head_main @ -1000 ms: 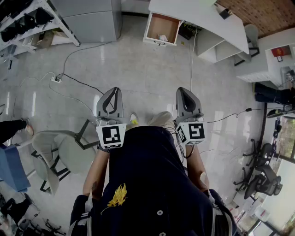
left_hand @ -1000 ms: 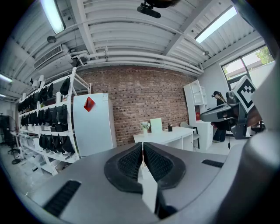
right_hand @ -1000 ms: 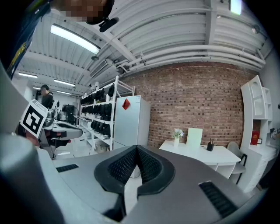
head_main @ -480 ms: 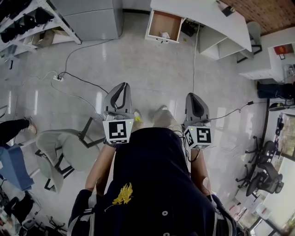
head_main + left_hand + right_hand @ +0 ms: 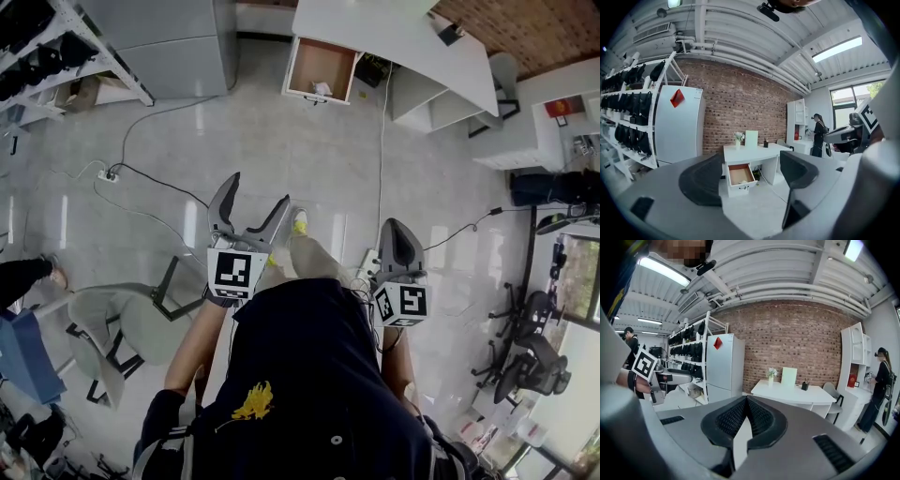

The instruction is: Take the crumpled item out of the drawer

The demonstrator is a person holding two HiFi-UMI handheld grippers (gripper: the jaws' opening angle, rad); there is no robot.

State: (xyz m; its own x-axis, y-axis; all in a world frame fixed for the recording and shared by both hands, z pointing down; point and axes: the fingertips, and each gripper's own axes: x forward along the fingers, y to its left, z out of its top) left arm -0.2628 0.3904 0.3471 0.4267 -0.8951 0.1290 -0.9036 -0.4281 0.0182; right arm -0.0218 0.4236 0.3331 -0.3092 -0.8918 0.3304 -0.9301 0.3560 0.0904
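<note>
Across the room a white desk (image 5: 394, 37) has its drawer (image 5: 319, 67) pulled out, brown inside. A small pale crumpled item (image 5: 321, 88) lies at the drawer's front edge. In the left gripper view the same drawer (image 5: 739, 174) shows far off between my jaws. My left gripper (image 5: 255, 199) is held in front of me, far from the desk; its jaws have just been opening and stand wide with nothing between them. My right gripper (image 5: 399, 229) is shut and empty, its pads (image 5: 747, 416) pressed together.
A grey cabinet (image 5: 169, 37) stands left of the desk, shelving (image 5: 56, 47) further left. A cable (image 5: 159, 169) and power strip lie on the pale floor. A chair (image 5: 122, 319) is at my left, office chairs (image 5: 525, 347) at right. Another person (image 5: 818, 136) stands far right.
My left gripper's jaws have gone from shut to wide open. The view has shifted as I step across the floor; the desk and drawer lie slightly further left.
</note>
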